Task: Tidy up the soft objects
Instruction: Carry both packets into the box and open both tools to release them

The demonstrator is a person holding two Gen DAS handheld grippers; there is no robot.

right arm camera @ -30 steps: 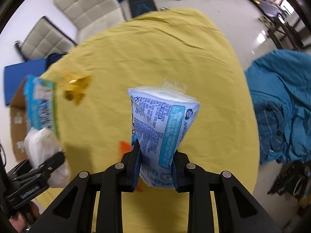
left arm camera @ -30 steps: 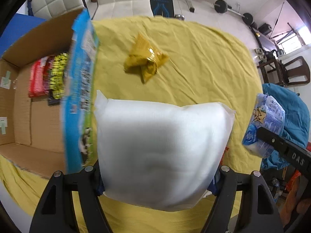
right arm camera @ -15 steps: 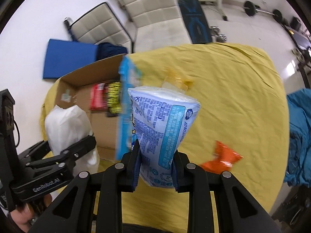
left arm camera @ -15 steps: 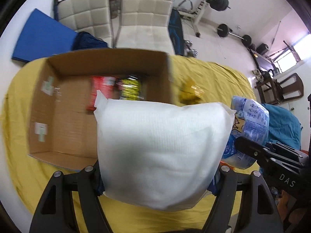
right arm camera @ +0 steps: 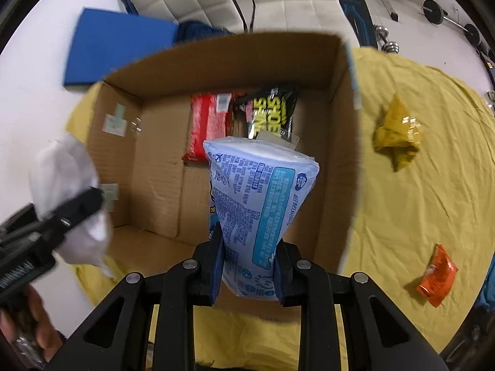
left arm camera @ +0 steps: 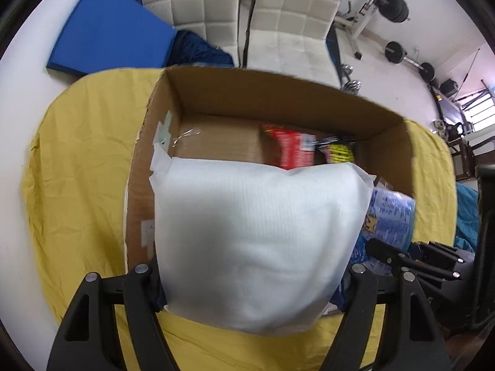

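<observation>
Over the open cardboard box (right arm camera: 161, 154) at frame centre, the left gripper (left arm camera: 250, 273) clamps a white pouch (left arm camera: 256, 232) and the right gripper (right arm camera: 247, 262) clamps a blue packet (right arm camera: 260, 204), so the next move probably calls for lowering both inside and letting go.

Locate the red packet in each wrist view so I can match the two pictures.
Left wrist: red packet lies at the box's far end, just above the white pack, upper centre.
Right wrist: red packet lies on the box floor, left of the black-and-yellow packet.
Shared landmark: the cardboard box.
</observation>
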